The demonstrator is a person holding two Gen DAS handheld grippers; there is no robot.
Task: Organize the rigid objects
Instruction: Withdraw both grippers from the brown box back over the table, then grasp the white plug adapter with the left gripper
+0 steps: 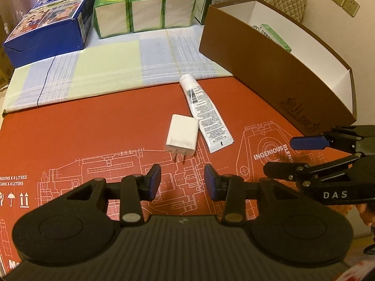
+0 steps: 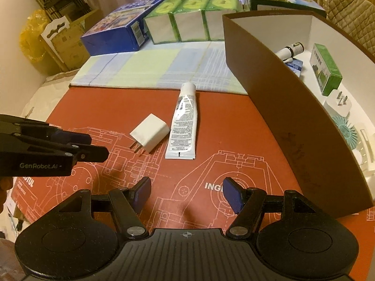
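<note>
From the left wrist, the left gripper (image 1: 182,178) is partly open and holds nothing. The white charger (image 1: 181,135) lies on the red surface (image 1: 82,126) just ahead, beside the white tube (image 1: 203,113). I think the step is reaching for the charger; next the gripper must come down around it.

From the right wrist, the right gripper (image 2: 186,193) is open and empty too. The tube (image 2: 182,121) is ahead of it. The brown box (image 2: 281,107) on the right already holds a green packet (image 2: 325,70) and another charger (image 2: 337,104). Its tall wall stands in the way.
</note>
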